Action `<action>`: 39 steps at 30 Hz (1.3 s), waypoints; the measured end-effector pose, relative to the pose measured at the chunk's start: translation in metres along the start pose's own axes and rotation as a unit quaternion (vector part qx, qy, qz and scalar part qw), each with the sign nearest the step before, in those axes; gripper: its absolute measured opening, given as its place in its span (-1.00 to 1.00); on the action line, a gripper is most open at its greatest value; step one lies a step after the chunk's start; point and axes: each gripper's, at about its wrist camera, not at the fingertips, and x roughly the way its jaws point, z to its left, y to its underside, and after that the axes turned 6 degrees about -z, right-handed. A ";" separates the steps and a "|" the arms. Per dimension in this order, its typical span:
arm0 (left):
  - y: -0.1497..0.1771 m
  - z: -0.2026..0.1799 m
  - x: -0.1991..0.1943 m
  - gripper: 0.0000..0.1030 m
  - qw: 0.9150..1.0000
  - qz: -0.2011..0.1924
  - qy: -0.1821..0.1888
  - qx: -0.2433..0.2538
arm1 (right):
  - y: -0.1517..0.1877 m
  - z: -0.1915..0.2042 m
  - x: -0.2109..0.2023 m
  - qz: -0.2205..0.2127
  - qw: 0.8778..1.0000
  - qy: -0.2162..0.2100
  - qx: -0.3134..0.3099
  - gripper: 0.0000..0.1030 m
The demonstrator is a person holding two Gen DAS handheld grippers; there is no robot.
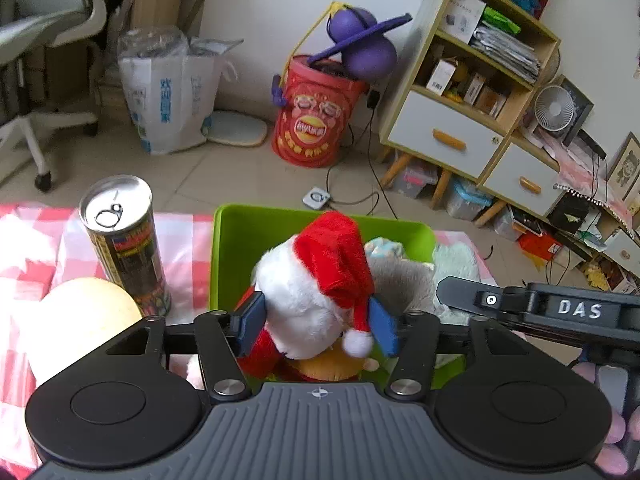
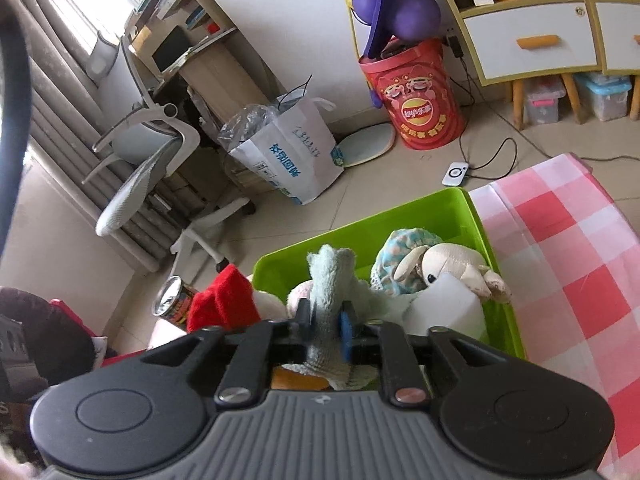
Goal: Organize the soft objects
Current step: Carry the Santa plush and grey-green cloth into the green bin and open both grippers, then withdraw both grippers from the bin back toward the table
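My left gripper (image 1: 316,320) is shut on a plush doll with a red Santa hat (image 1: 320,280), held over the green bin (image 1: 240,240). My right gripper (image 2: 326,328) is shut on a pale teal plush toy (image 2: 332,280) above the same green bin (image 2: 472,216). In the bin lie a cream plush animal (image 2: 452,268) and a dotted blue soft toy (image 2: 396,256). The Santa hat (image 2: 224,300) shows at the left in the right wrist view. The right gripper's body (image 1: 560,308) shows at the right in the left wrist view.
A tall can (image 1: 124,244) and a pale round object (image 1: 80,320) stand left of the bin on the pink checked cloth (image 2: 560,240). Beyond are a red barrel (image 1: 316,116), a white bag (image 1: 168,96), an office chair (image 2: 152,160) and a shelf cabinet (image 1: 472,80).
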 end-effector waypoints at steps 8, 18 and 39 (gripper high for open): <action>-0.002 -0.011 -0.025 0.44 1.000 -0.022 -0.003 0.018 | -0.007 -0.001 -0.031 -0.011 1.000 0.005 0.017 -0.49; 0.021 -0.031 -0.080 0.68 0.998 -0.037 0.000 0.046 | 0.003 0.011 -0.097 -0.027 0.999 0.012 0.014 -0.12; 0.151 -0.032 -0.156 0.89 0.995 -0.005 -0.037 0.094 | 0.132 0.009 -0.173 -0.012 0.997 0.059 -0.056 0.20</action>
